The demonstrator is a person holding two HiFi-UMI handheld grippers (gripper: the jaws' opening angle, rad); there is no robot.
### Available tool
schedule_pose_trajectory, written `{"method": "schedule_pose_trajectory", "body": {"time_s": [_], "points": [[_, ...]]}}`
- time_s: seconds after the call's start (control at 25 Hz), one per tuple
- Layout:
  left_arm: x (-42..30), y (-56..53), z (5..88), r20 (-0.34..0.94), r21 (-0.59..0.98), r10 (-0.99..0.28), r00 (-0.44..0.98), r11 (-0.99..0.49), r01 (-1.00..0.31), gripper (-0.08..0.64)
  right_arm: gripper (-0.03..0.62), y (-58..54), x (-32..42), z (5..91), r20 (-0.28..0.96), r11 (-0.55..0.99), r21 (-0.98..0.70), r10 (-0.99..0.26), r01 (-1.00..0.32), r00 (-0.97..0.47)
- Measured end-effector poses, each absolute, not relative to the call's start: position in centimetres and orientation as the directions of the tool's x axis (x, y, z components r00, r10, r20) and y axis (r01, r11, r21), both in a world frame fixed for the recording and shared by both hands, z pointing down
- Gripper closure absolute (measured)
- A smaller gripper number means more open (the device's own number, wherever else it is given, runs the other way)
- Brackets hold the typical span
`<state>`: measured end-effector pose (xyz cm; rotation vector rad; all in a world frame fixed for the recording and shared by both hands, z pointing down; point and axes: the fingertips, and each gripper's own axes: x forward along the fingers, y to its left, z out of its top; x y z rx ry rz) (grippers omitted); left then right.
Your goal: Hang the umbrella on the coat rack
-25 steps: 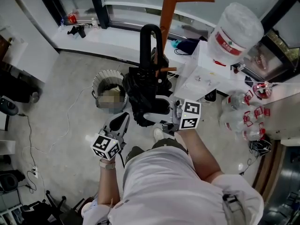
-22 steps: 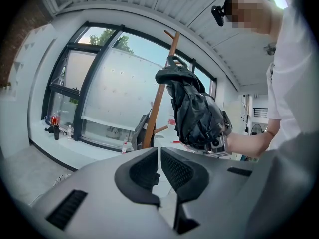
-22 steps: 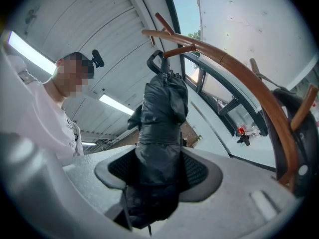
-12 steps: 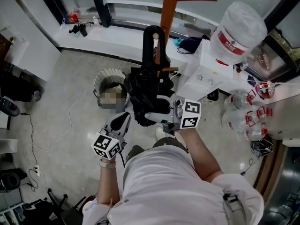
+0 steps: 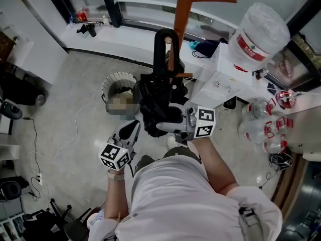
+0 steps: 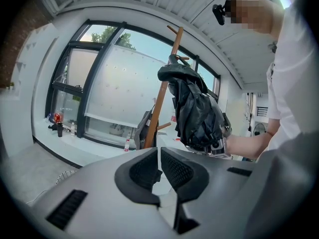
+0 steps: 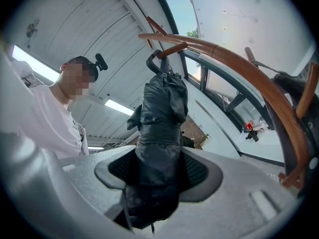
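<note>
Our right gripper [image 7: 159, 171] is clamped on the umbrella [image 5: 153, 102]. In the right gripper view both pads press the black folded cloth from either side, low on the bundle, and the gripper tilts a little upward. The umbrella stands nearly upright above the jaws, its cloth bunched in loose folds. Its curved handle [image 5: 163, 36] is at the top, and in the head view a brown peg [image 7: 172, 49] of the rack [image 5: 182, 9] passes through the handle's loop. We cannot tell whether the handle's weight rests on that peg. The umbrella is just in front of the rack's pole, with a second short peg showing beside the cloth.

Our left gripper [image 6: 159, 164] holds nothing. Its jaws are drawn together, with only a thin slit between the pads. It hangs low and to the left of the umbrella, apart from it, pointing toward it and the rack.

Beyond the left gripper a round basket [image 5: 111, 82] stands on the floor [image 5: 70, 114], left of the umbrella. To the right of the rack a big water jug [image 5: 261, 31] sits upside down on a white stand, with several clear bottles [image 5: 261, 129] close by.
</note>
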<state>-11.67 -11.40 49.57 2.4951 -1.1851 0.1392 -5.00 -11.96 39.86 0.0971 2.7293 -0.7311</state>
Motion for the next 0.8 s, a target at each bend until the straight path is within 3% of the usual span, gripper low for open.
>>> {"method": "schedule_pose_trajectory", "body": {"time_s": [0.4, 0.8], "points": [[-11.8, -11.7, 49.9, 0.261, 0.298, -0.738, 0.622, -0.551, -0.779, 0.557, 0.339, -13.9, -4.1, 40.7, -0.347, 0.845, -0.51, -0.03, 0.162, -0.937], [-11.4, -12.1, 50.3, 0.273, 0.303, -0.732, 0.624, -0.55, -0.778, 0.557, 0.337, -16.9, -3.5, 42.5, -0.286, 0.889, -0.459, -0.142, 0.005, -0.948]]}}
